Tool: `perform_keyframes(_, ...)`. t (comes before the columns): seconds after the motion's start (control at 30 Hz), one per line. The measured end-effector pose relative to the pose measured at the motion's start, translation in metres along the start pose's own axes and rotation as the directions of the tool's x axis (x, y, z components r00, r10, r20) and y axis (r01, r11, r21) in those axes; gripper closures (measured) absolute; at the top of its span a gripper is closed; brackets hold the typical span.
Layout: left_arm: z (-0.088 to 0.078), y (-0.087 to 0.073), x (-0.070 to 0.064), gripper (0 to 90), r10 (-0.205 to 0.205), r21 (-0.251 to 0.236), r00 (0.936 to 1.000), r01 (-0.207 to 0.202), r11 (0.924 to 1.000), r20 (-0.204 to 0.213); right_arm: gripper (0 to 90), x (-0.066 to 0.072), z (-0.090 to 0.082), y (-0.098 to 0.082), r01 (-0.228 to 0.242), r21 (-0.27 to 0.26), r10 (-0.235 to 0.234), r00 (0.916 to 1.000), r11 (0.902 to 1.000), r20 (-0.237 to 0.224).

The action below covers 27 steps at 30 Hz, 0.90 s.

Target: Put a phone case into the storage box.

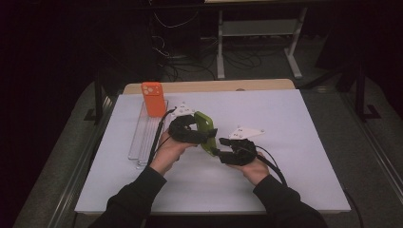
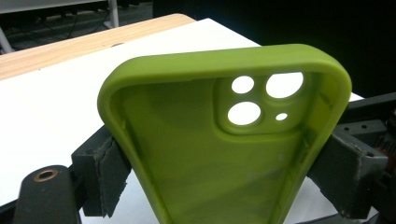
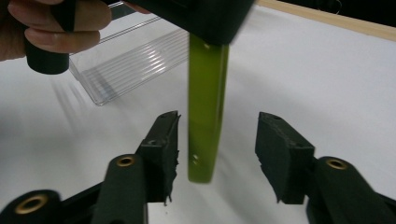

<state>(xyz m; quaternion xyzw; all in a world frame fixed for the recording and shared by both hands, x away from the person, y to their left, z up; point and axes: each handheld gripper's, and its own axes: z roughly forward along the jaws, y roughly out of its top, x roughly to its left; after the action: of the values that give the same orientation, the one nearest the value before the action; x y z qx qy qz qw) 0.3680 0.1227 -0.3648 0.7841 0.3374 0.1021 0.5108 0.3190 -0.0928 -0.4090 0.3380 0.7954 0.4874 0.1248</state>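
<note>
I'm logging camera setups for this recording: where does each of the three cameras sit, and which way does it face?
High view: fixed above the person's side, looking forward and down on the table; both forearms, left gripper and right gripper show.
Left gripper view: rides the left gripper, looking along its jaws shut on the green phone case.
Right gripper view: rides the right gripper, open jaws either side of the case's edge; the left hand shows.
All three views share the green case; the clear tray shows in the high view and right gripper view.
</note>
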Motion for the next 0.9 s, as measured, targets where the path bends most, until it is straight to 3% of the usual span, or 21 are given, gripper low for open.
perform_keyframes(0.27,-0.010,0.008,0.008,15.1,0.000,-0.014,0.9998,0.000,0.9999,-0.022,20.5,-0.013,-0.017,-0.006,-0.025,0.055,0.024,0.9997,0.9982,0.011)
perform_keyframes(0.47,-0.025,0.022,0.021,15.1,0.007,-0.018,0.9976,-0.009,0.9998,-0.070,10.5,-0.022,-0.030,-0.016,-0.021,0.066,0.017,0.9981,0.9976,0.060)
perform_keyframes(0.6,-0.034,0.032,0.029,15.1,0.012,-0.026,0.9943,-0.015,0.9996,-0.106,0.0,-0.028,-0.037,-0.024,-0.029,0.087,0.023,0.9977,0.9958,0.064)
perform_keyframes(0.9,-0.055,0.050,0.050,15.1,0.009,-0.049,0.9824,-0.019,0.9986,-0.186,0.0,-0.037,-0.053,-0.038,-0.032,0.110,0.022,0.9957,0.9934,0.090)
